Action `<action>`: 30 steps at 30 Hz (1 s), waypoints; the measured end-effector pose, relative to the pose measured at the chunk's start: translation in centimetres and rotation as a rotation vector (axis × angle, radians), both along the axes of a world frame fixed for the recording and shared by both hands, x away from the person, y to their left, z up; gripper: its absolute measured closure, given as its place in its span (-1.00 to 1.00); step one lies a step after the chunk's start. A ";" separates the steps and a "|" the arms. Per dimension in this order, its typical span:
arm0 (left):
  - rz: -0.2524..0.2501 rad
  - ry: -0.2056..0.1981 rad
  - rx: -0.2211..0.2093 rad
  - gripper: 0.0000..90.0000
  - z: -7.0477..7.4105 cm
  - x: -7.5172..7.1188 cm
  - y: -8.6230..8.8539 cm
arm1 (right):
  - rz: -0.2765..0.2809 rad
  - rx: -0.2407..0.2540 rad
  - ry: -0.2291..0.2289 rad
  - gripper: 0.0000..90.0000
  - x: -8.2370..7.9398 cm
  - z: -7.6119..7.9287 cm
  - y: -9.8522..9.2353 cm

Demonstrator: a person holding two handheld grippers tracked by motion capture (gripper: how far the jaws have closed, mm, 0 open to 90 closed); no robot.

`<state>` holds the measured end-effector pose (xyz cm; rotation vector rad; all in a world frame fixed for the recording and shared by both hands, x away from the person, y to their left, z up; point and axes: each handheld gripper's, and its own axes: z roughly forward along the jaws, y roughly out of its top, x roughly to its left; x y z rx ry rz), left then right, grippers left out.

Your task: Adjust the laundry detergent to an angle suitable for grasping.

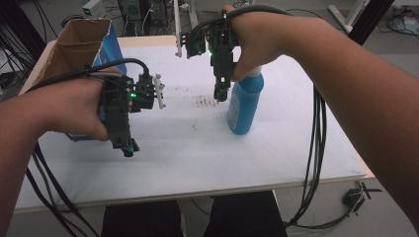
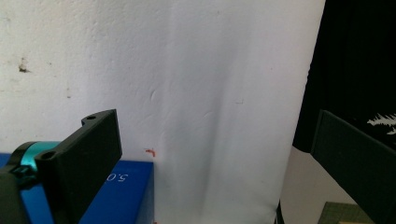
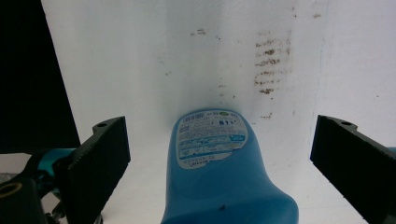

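above bottle [image 3: 224,177], right gripper [image 3: 219,154] spread

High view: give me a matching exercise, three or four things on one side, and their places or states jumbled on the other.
1. blue bottle
2. cardboard box
3. right gripper
4. brown smudges

A. far left corner, flaps open
B. upright, mid-table
C. open, fingers either side of the bottle, not touching
D. on the white table, left of the bottle

Pairs: 1-B, 2-A, 3-C, 4-D
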<state>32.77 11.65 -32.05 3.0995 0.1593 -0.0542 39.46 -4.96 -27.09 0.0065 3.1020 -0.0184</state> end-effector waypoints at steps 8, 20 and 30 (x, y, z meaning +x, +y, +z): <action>0.003 0.005 0.005 -0.96 0.1 -0.1 -0.1 | 0.002 0.007 -0.011 -0.91 -0.4 0.3 -0.3; 0.014 -0.003 0.000 -0.96 0.2 -0.2 -0.4 | 0.008 0.016 -0.025 -0.91 -0.6 0.5 -0.4; 0.003 -0.013 0.011 -0.96 0.7 -0.6 -0.4 | 0.010 0.020 -0.028 -0.91 -1.0 0.8 -0.3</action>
